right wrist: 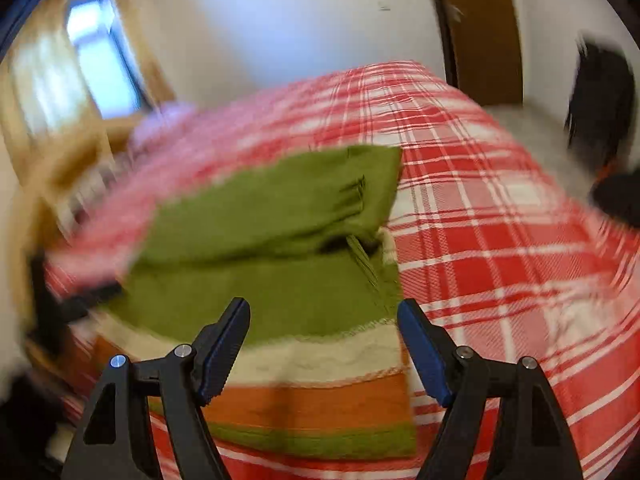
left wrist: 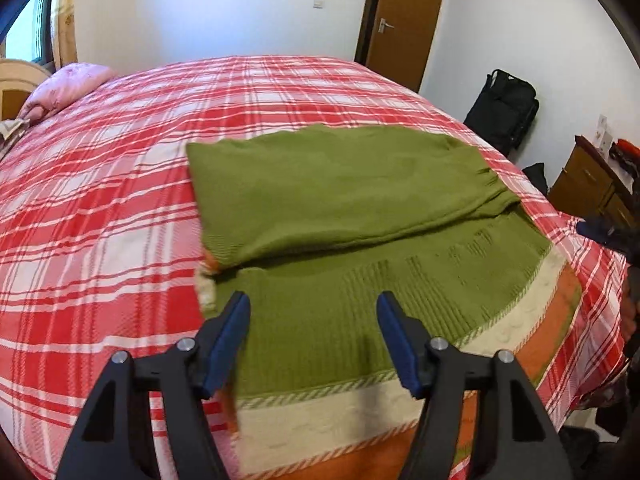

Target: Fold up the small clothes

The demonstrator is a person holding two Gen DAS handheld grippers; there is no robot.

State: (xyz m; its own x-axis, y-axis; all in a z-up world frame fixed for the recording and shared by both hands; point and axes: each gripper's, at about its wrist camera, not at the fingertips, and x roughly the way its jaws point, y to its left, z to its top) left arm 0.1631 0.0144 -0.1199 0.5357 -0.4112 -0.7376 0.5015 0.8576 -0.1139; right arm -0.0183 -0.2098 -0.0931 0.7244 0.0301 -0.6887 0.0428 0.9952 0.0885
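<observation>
White walls, a brown door [left wrist: 404,20] and a window at the far left frame a bed [left wrist: 100,208] covered in red-and-white plaid, and on its near part lies the one garment in play, a green knitted sweater [left wrist: 340,208] with cream and orange bands along its hem [left wrist: 332,424]. Its upper part is already doubled over the body, so a fold line runs across the garment from left to right in the left wrist view, with the hem nearest the cameras and close to the bed's front edge. The left gripper [left wrist: 314,344] hangs above the lower left of the sweater, jaws standing well apart with nothing between them but cloth lying flat beneath; the hem's left corner sits just below and left of its left finger. The right gripper [right wrist: 324,348] is likewise wide open and empty, poised over the hem near the right side seam, though that view is smeared by motion and fine detail is lost. Each hand looks about equally near its own corner of the hem. My judgement is that the coming move turns on the hem lying straight ahead and below both jaws, ready to be pinched and carried away toward the fold. Plenty of bare bed lies beyond and to both sides; a dark bag [left wrist: 504,108] and a wooden cabinet [left wrist: 588,184] stand well clear on the right.
</observation>
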